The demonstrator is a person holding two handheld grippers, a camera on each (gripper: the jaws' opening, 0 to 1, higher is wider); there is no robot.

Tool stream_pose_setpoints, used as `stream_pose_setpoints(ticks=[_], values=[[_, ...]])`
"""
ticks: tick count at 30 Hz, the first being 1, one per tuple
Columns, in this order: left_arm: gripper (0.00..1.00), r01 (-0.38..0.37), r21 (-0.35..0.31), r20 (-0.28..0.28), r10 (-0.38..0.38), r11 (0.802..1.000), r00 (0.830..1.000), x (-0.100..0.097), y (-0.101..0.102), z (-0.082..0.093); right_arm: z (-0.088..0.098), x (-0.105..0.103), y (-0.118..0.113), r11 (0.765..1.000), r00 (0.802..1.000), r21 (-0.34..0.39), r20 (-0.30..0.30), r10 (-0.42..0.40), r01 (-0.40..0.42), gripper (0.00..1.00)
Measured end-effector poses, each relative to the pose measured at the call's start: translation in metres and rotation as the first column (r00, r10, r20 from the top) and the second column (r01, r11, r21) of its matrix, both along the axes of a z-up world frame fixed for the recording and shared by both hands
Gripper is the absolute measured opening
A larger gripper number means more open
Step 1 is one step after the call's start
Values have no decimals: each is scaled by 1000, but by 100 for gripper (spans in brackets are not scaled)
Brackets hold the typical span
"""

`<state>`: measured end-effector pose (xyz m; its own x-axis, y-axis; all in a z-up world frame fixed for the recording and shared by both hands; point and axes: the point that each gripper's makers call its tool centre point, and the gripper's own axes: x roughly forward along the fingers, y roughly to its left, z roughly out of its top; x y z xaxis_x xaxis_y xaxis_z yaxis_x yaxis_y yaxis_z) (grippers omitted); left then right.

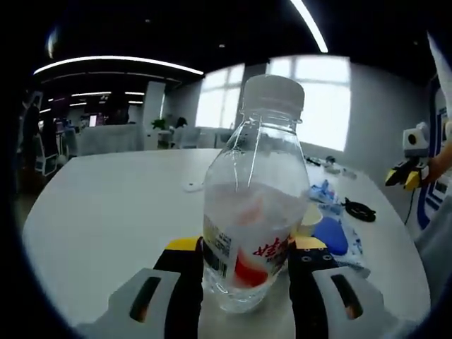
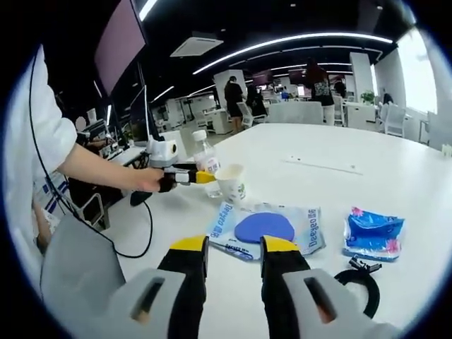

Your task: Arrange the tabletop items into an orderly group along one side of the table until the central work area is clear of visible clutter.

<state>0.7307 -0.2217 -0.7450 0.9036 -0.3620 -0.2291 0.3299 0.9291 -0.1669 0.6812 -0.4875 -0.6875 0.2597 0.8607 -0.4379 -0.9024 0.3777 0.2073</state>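
Jaws of the left claw were clamped on a clear plastic water bottle with a white cap, standing upright on the white worktop. The right claw stood apart, holding nothing, before a blue-lidded wipes pack.

Between the black, yellow-tipped jaws of the left gripper a clear bottle is showing a white cap and red-and-white label, while ahead of the right gripper a blue disc is lying on a blue-and-white packet.
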Motion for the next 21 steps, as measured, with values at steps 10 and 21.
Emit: stream_pose_setpoints(ticks=[10,21], values=[[55,-42,17,-19,42,999,999,-2,3,-3,2,-1,4,1000,1000,7,2,10,-10,26],[86,-73,29,-57,75,997,996,-9,-5,10,17,5,4,999,1000,47,17,3,-3,26]])
